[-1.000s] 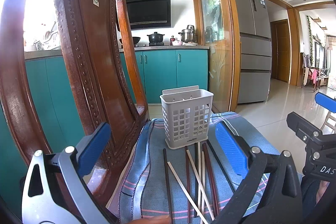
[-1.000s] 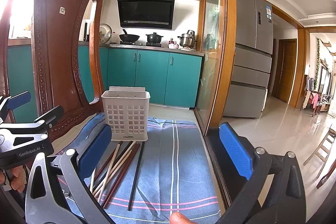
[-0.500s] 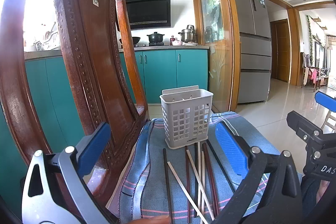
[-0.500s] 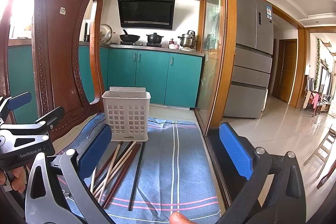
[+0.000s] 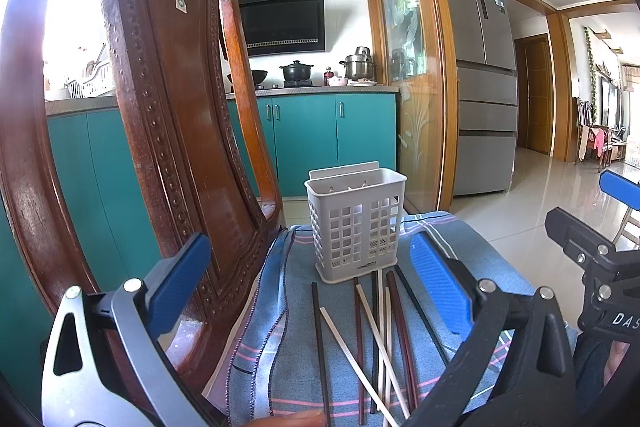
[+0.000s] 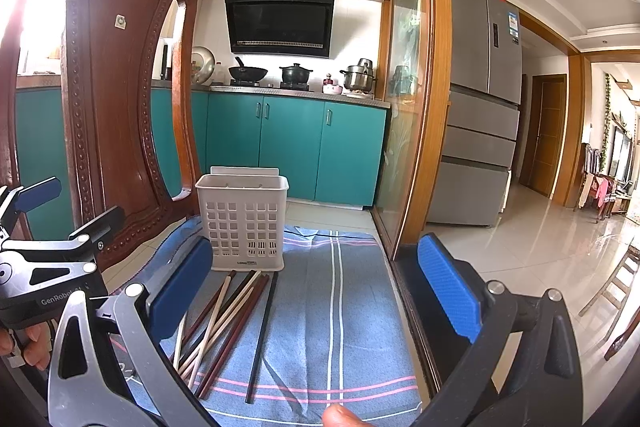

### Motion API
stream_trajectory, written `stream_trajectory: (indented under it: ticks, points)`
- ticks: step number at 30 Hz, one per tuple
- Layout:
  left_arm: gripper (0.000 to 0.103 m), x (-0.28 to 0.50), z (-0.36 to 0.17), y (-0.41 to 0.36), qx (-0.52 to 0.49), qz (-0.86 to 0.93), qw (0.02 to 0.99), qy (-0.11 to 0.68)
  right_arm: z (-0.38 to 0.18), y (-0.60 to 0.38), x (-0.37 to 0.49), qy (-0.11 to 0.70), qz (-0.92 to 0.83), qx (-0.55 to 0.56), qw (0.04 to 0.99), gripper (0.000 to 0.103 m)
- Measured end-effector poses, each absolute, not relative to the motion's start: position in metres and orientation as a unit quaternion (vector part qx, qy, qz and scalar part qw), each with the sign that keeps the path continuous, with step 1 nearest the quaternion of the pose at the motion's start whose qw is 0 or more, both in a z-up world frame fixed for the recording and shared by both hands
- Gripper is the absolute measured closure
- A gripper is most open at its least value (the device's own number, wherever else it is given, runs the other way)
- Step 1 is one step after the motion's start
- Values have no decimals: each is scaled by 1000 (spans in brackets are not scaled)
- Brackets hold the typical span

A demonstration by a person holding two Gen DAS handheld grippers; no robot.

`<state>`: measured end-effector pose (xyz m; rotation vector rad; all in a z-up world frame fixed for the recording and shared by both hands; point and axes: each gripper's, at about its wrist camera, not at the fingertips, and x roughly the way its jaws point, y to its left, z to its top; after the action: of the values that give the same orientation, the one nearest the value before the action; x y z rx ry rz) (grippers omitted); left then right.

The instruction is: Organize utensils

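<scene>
A white perforated utensil holder [image 5: 355, 223] stands upright and looks empty on a blue striped cloth [image 5: 280, 359]; it also shows in the right wrist view [image 6: 243, 223]. Several chopsticks [image 5: 380, 339], dark brown, black and pale, lie loose on the cloth in front of it; in the right wrist view the chopsticks [image 6: 228, 319] lie left of centre. My left gripper [image 5: 312, 291] is open and empty, hovering above the chopsticks. My right gripper [image 6: 316, 287] is open and empty over the cloth, right of the chopsticks.
A carved dark wooden chair back [image 5: 168, 131] rises close on the left of the cloth, also in the right wrist view [image 6: 116, 115]. A wooden-framed glass door [image 6: 412, 107] stands by the cloth's right edge. Teal kitchen cabinets [image 6: 292, 151] and a grey fridge [image 6: 480, 115] are behind.
</scene>
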<state>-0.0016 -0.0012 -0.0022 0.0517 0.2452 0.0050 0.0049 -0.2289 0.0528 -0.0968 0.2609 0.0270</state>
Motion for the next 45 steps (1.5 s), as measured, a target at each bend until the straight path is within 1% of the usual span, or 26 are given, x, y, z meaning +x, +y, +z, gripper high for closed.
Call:
stream_trajectory:
  ticks: [37, 42, 45]
  points:
    - [3, -1, -4, 0, 25, 3, 992, 126, 50, -228, 7, 127, 13, -48, 991, 3]
    - [3, 2, -7, -2, 28, 4, 990, 135, 47, -230, 9, 130, 14, -46, 990, 3]
    - [3, 8, -12, -5, 35, 10, 987, 154, 44, -233, 13, 134, 11, -49, 990, 3]
